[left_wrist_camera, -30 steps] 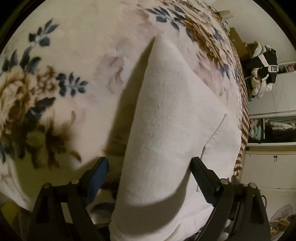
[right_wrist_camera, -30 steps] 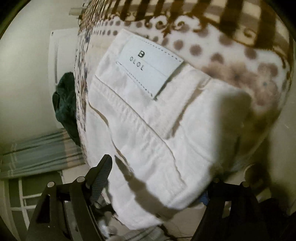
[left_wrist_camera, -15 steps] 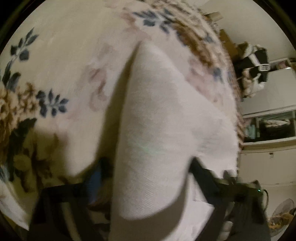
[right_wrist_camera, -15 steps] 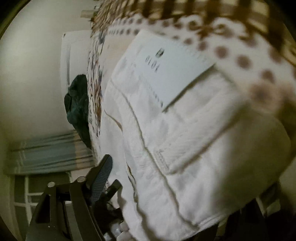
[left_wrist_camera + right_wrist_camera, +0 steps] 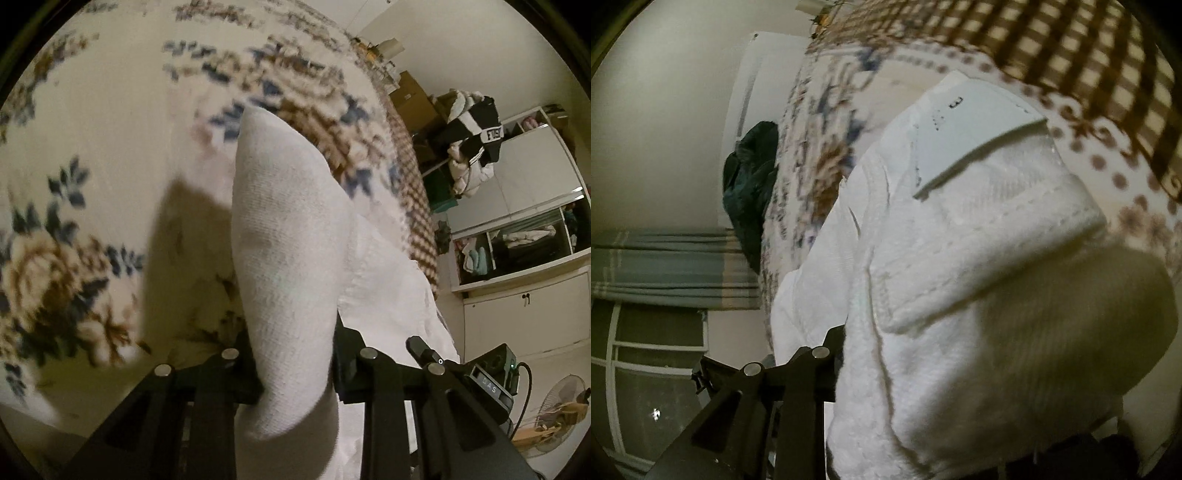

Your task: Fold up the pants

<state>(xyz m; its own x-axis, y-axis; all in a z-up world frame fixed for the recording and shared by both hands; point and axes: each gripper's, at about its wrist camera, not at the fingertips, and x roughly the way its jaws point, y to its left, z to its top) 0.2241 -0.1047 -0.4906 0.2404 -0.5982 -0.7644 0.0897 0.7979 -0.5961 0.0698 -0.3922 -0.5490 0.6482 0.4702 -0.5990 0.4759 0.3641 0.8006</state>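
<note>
Fingers (image 5: 347, 354) of left gripper (image 5: 295, 362) now pinched tight on one white pants (image 5: 291, 236); wide apart before. Right gripper (image 5: 905, 369): cannot tell.

White pants (image 5: 960, 277) bunched close against the lens, over a patterned blanket (image 5: 1108, 74).

Pale label patch (image 5: 967, 129) near the top of the pants, its lower edge lifted. Left finger (image 5: 827, 354) of the right gripper (image 5: 923, 369) pressed to the pants' left side; the other finger hidden behind cloth. Dark green garment (image 5: 750, 184) left of the pants.
</note>
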